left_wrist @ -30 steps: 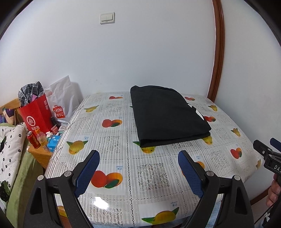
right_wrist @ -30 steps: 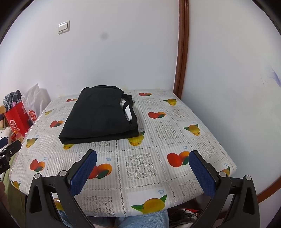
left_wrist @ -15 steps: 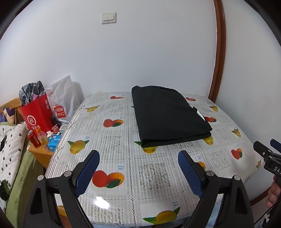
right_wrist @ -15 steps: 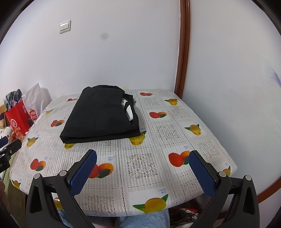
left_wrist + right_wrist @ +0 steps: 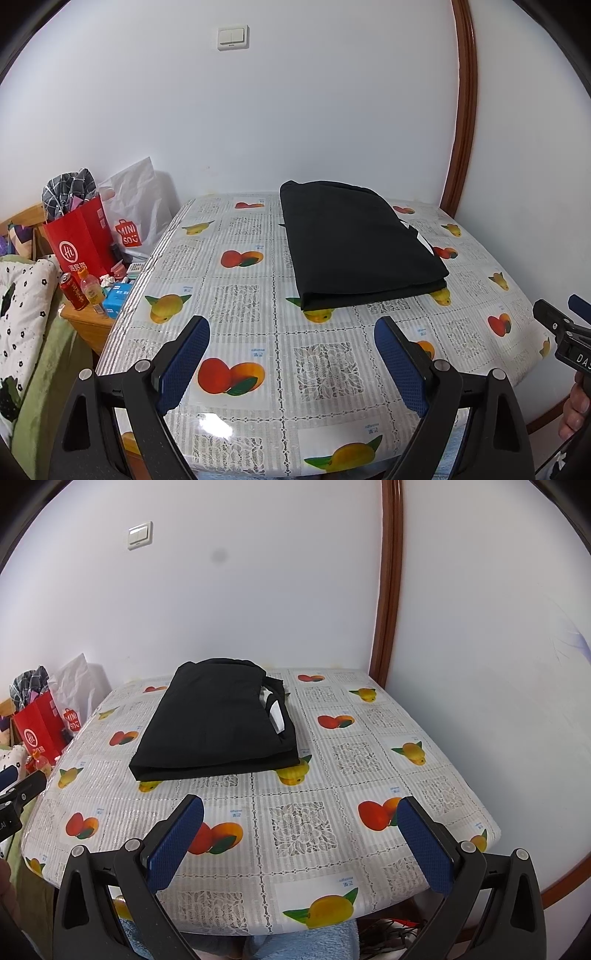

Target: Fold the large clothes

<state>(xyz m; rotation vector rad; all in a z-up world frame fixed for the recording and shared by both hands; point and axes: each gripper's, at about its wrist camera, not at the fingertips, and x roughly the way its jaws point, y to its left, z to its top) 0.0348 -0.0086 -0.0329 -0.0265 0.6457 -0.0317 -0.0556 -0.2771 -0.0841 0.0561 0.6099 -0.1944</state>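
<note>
Both hand-held grippers [image 5: 291,360] [image 5: 301,836] agape, short of folded black garment [image 5: 218,720].

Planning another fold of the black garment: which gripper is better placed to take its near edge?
Slightly the left gripper: the black garment sits almost straight ahead of it. From the right gripper it lies off left. Both are open.

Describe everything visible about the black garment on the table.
The black garment is plain dark cloth, matte, folded into a flat, roughly rectangular stack of several layers. A folded edge faces the cameras; at its right side a white label or lining shows between the layers. It lies toward the far half of the fruit-print tablecloth, partly covering some printed fruit. Only the tablecloth touches it; both grippers are open and short of it.
</note>
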